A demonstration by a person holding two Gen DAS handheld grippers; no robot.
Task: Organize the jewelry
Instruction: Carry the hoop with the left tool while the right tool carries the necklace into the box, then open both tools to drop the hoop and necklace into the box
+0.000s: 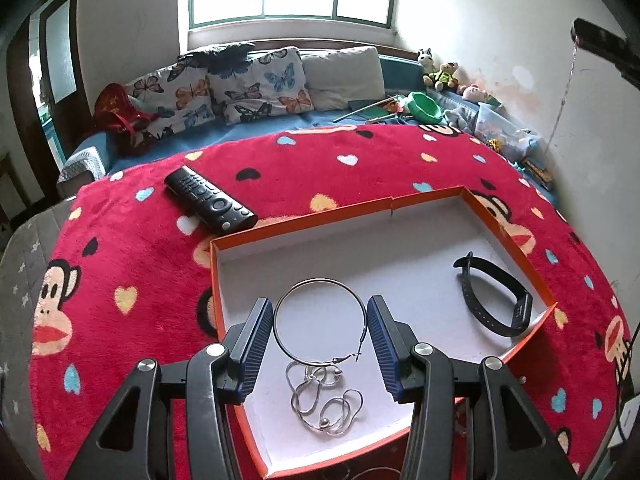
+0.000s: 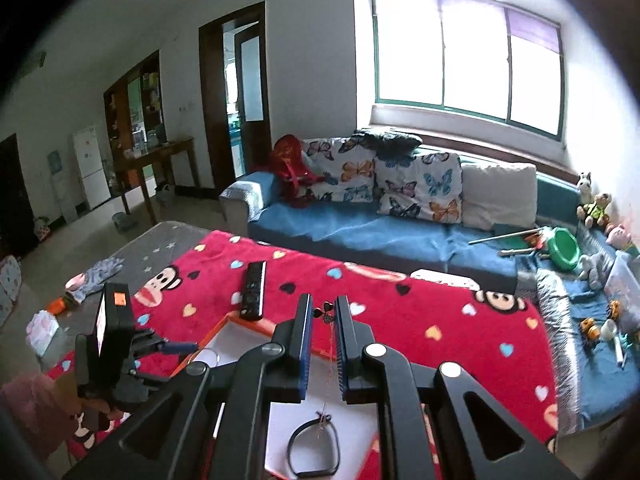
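An orange box lid with a white inside lies on the red blanket. In it lie a large silver hoop, a tangled silver chain and a black wristband. My left gripper is open, its blue pads on either side of the hoop, just above it. My right gripper is high above the box and nearly shut on a thin chain with small dark heart charms; the chain hangs down over the wristband. The right gripper and hanging chain also show at the left wrist view's top right.
A black remote lies on the blanket behind the box's left corner. A blue sofa with butterfly cushions, toys and a green bowl stands beyond the table. The other gripper with its phone is at the left.
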